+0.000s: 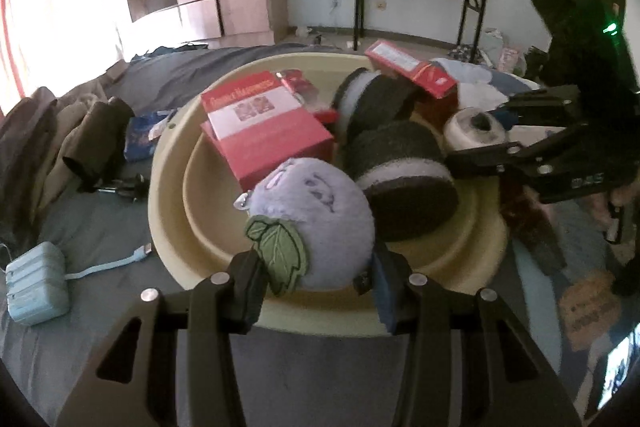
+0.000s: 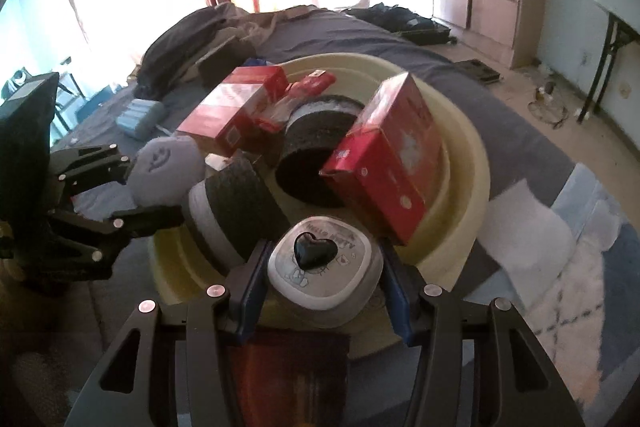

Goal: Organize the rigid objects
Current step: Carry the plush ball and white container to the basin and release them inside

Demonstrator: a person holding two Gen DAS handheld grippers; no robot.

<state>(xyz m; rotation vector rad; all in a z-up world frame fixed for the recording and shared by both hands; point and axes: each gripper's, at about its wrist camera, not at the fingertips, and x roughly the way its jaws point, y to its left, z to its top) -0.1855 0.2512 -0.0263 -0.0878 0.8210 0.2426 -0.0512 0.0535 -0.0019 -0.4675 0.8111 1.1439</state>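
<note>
So both grippers are loaded right now, hanging over the cream plastic basin [image 1: 168, 195] that sits on the grey-sheeted bed [image 1: 100, 227]. The right gripper [image 2: 320, 291] has its jaws clamped on a small grey Hello Kitty case [image 2: 320, 271] with a black heart on the lid, held just above the basin's near rim. The left gripper [image 1: 316, 291] is pinched onto a lilac blueberry plush [image 1: 316, 223] with a green felt leaf, also over the rim on its side. You can see each gripper from the other camera too, so they're coming at the basin from opposite sides.

Inside the basin there's already a pile: a red and white box [image 1: 264, 127] leaning near the middle, a second red box [image 2: 384, 163] propped on the far rim, two round black and white sponge-like pucks [image 1: 404, 179], and some small red packets [image 1: 302, 89] tucked behind.

Progress-wise I'd say well along, most of the hard stuff looks collected. The case isn't set down yet, so that's one step left. The plush is soft, so my guess is it doesn't belong with the rigid things, though I can't tell if it's going in or out.

Still loose on the bed: a pale blue charger with its cable [image 1: 36, 283], plus clothes [image 1: 60, 139] and a blue packet [image 1: 140, 135].
</note>
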